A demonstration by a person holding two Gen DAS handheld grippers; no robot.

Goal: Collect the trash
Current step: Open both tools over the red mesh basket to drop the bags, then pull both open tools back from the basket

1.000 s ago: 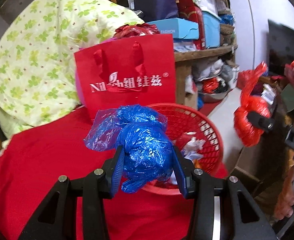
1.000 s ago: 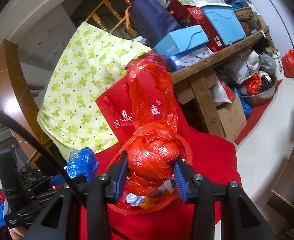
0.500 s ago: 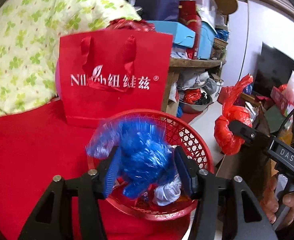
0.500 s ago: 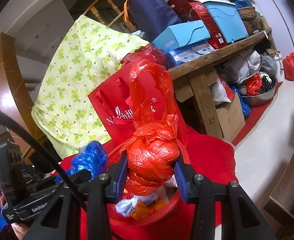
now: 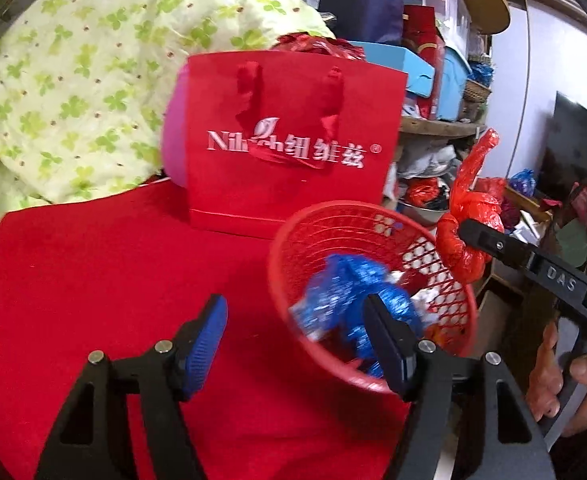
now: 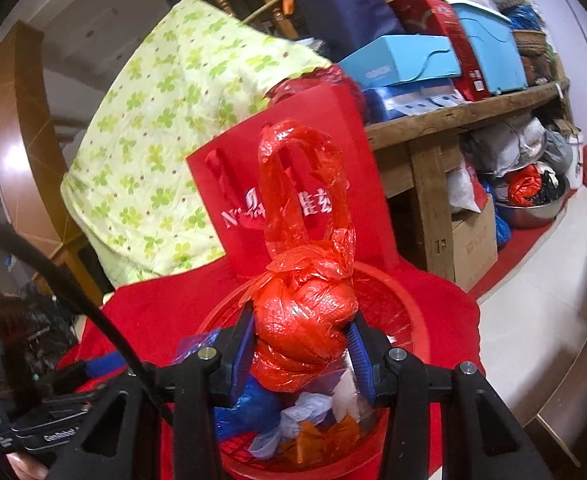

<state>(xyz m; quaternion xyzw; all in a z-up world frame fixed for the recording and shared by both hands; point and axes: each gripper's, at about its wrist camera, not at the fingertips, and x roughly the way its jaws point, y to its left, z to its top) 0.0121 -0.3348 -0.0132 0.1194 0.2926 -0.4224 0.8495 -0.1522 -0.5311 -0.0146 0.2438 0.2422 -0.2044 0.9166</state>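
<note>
A red mesh basket [image 5: 325,224] sits on a red cloth [image 5: 93,264] and holds crumpled trash. A blue plastic bag [image 5: 349,292] lies inside it, blurred, beside my left gripper's right finger. My left gripper [image 5: 297,336] is open and empty, just left of the basket. My right gripper [image 6: 299,344] is shut on a knotted red plastic bag [image 6: 305,320] and holds it over the basket [image 6: 393,292]. The red bag also shows in the left wrist view [image 5: 469,232], at the basket's right rim. The blue bag also shows in the right wrist view [image 6: 245,404], in the basket.
A red paper gift bag [image 5: 293,148] stands upright behind the basket. A green clover-print quilt [image 5: 73,80] is piled at the left. A cluttered wooden shelf [image 6: 465,116] with boxes stands at the right, with a white floor [image 6: 541,288] beyond.
My left gripper has opened and let go of the blue bag, which dropped into the basket. My right gripper has brought the red bag closer over the basket.
</note>
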